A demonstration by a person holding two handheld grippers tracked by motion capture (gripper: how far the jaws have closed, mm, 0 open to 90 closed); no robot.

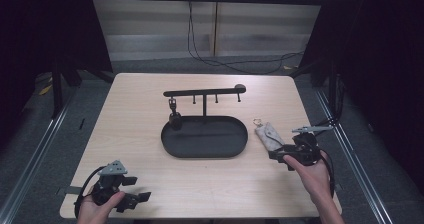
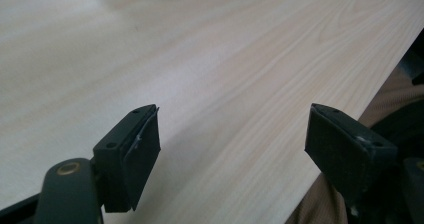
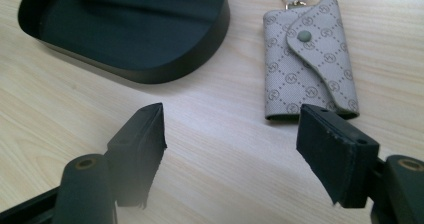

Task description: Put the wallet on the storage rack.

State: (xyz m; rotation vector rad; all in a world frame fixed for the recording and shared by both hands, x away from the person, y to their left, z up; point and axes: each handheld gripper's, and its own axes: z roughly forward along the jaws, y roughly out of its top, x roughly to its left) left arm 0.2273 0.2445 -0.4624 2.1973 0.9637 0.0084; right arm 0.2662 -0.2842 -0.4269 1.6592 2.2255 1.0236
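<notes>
Key pouch not yet gripped, lying flat near the desk's right edge.

Between the black tray and the right gripper the pouch is seen, its ring end pointed toward the far edge; that gripper's jaws are held apart, just short of it, nothing between them. One item already hangs on the rack above the tray. The left gripper is parked at the near left corner, jaws wide apart. Pickup and hanging are judged still to be done.
</notes>
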